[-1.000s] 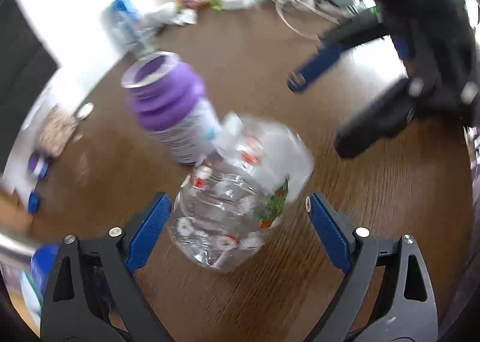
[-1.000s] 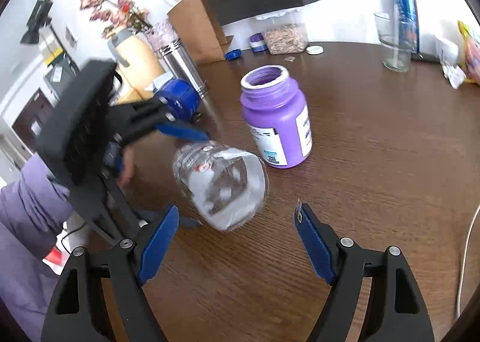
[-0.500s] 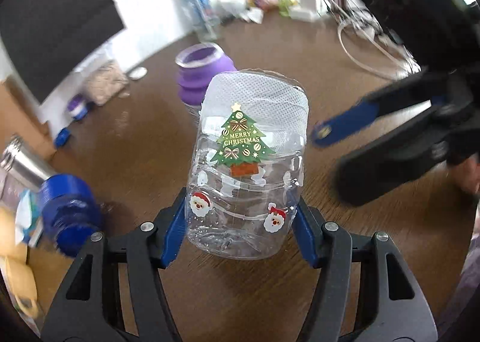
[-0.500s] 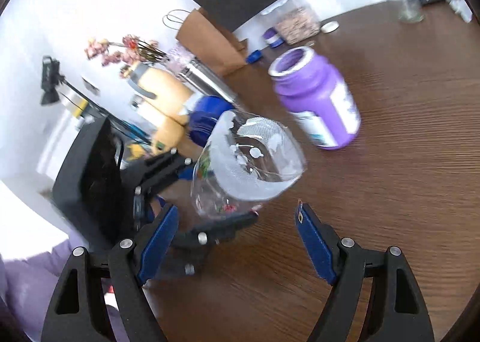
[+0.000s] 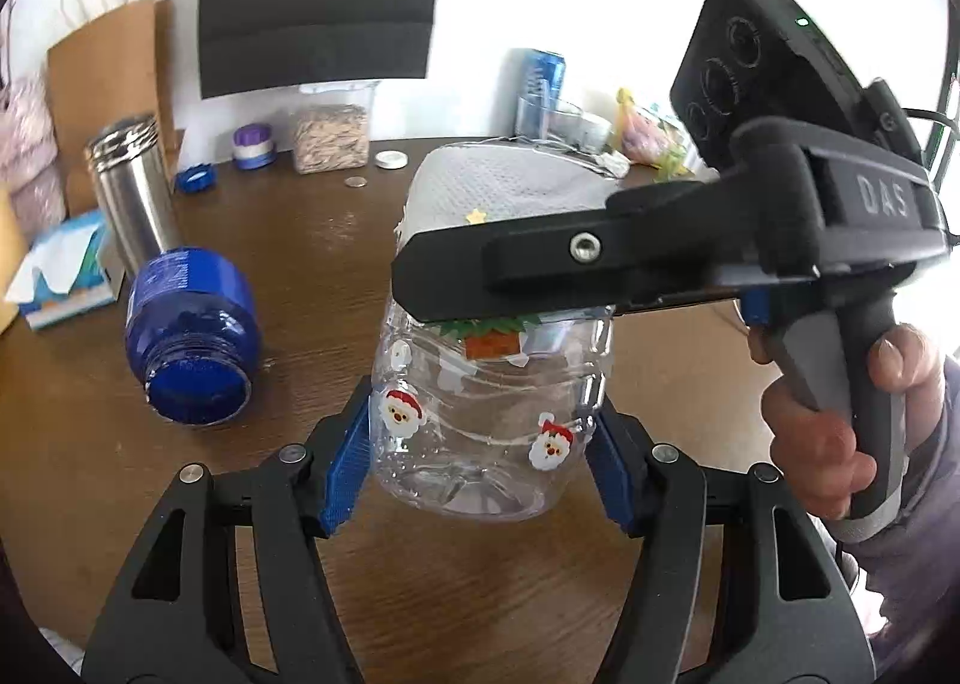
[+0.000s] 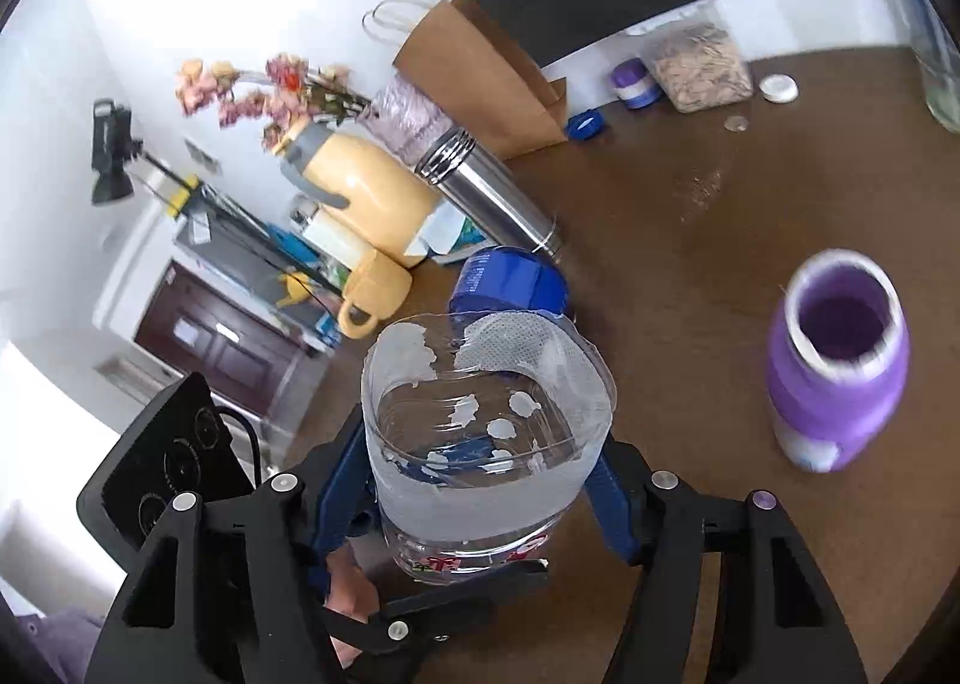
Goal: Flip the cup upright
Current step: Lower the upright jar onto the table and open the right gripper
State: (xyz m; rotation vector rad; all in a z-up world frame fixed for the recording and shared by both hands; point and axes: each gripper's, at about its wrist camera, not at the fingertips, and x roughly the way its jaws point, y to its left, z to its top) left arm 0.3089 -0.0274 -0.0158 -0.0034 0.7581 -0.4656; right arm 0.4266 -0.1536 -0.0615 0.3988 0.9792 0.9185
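Left-wrist view: my left tongs (image 5: 480, 459) pinch the cup (image 5: 480, 426) low on its sides, both blue pads pressed against the clear plastic. It stands upright between them, mouth up, base at the table (image 5: 336, 276). My right tongs (image 6: 486, 495) clamp the same cup higher up, across its taped rim band, reaching in from the right of my left tongs. Left of my left tongs a blue jar (image 5: 192, 339) lies on its side. Right of my right tongs stands a purple jar (image 6: 837, 378), open.
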